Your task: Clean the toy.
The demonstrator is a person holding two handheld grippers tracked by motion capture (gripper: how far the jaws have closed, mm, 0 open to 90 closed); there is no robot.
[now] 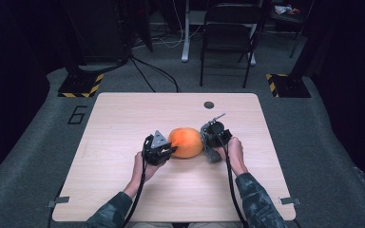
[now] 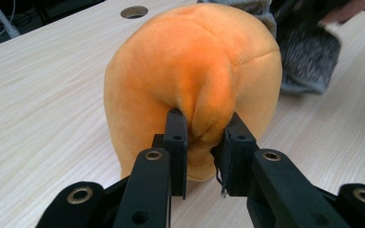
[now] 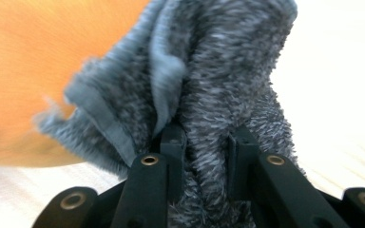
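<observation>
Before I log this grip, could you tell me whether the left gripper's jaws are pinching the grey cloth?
No, the left gripper pinches a fold of the orange plush toy, not the grey cloth.

We see a plush toy (image 1: 186, 142) in bright orange, deepening to a reddish orange along its folds and seams. Just beside the toy lies a fuzzy cloth (image 2: 309, 59), heathered grey flecked with white, edged by a plain blue-grey hem. Both the left gripper (image 1: 165, 152) and the right gripper (image 1: 208, 137) are black, their jaws matte black with brass-coloured rivets; the left gripper carries a grey plate. Under the toy, the surface (image 1: 123, 118) is pale wood with fine straight grain. The sleeves (image 1: 256, 199) behind the toy bear dark green camouflage. Beyond the surface, the carpet (image 1: 28, 142) is grey, with yellow-and-black hazard stripes on two bases (image 1: 81, 85).
</observation>
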